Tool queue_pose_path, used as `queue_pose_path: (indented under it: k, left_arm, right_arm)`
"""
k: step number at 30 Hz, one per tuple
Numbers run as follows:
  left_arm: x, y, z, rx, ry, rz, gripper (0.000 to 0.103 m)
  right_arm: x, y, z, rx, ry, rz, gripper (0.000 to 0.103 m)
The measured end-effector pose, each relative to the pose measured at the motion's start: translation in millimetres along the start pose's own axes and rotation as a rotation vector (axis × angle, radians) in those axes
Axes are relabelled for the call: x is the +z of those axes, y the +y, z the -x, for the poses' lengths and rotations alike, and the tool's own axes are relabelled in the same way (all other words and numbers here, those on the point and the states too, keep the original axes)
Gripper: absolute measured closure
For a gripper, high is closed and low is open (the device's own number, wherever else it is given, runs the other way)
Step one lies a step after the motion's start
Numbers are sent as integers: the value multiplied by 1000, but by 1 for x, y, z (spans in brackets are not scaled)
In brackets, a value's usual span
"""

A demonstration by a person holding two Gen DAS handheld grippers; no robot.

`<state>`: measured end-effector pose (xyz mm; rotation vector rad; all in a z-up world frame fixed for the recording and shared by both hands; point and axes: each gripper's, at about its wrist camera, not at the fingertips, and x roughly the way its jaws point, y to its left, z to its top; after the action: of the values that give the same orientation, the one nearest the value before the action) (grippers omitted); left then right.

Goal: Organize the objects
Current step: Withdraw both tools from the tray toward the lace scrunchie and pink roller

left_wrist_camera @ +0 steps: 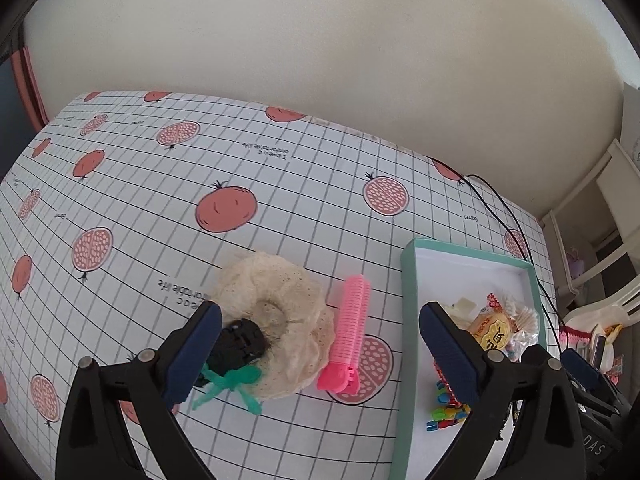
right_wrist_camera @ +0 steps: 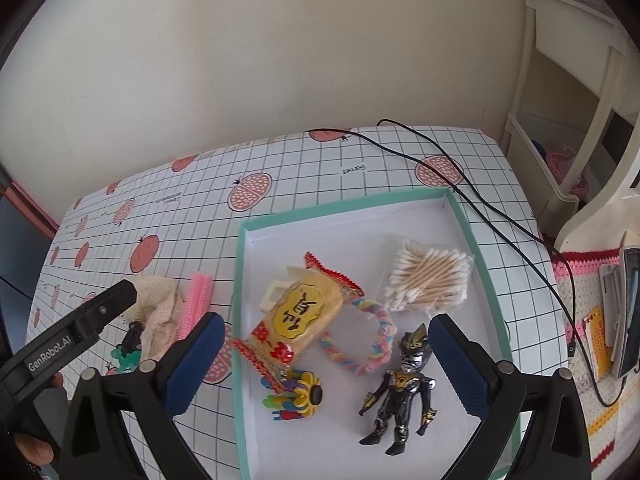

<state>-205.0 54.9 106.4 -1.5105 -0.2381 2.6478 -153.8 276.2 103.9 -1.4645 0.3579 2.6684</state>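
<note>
My left gripper (left_wrist_camera: 320, 344) is open above the table, over a cream lace scrunchie (left_wrist_camera: 276, 320) and a pink hair roller (left_wrist_camera: 350, 332). A black clip with a green bow (left_wrist_camera: 240, 344) lies at the scrunchie's near edge, beside the left finger. My right gripper (right_wrist_camera: 326, 360) hangs open over the mint-rimmed white box (right_wrist_camera: 240, 280). Inside the box lie a yellow snack packet (right_wrist_camera: 304, 312), a pastel braided ring (right_wrist_camera: 360, 336), a bag of cotton swabs (right_wrist_camera: 428, 280), a dark toy figure (right_wrist_camera: 400, 396) and colourful clips (right_wrist_camera: 296, 396). The left gripper's body (right_wrist_camera: 80, 328) shows at the left.
A black cable (right_wrist_camera: 460, 184) runs across the pomegranate-print tablecloth (right_wrist_camera: 320, 168) past the box's far right corner. A white shelf unit (right_wrist_camera: 568, 100) stands right of the table, with a crocheted cloth (right_wrist_camera: 580, 280) and a phone (right_wrist_camera: 628, 308) beside it. A wall rises behind.
</note>
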Motion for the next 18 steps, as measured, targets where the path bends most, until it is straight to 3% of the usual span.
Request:
queue_pose_path:
  k: [11, 18]
  left_arm:
    - [23, 86, 36, 77, -41, 120, 4]
    - [24, 128, 33, 92, -2, 194, 4]
  right_arm:
    - [-3, 91, -3, 111, 14, 116, 0]
    - [-8, 121, -14, 131, 31, 153, 0]
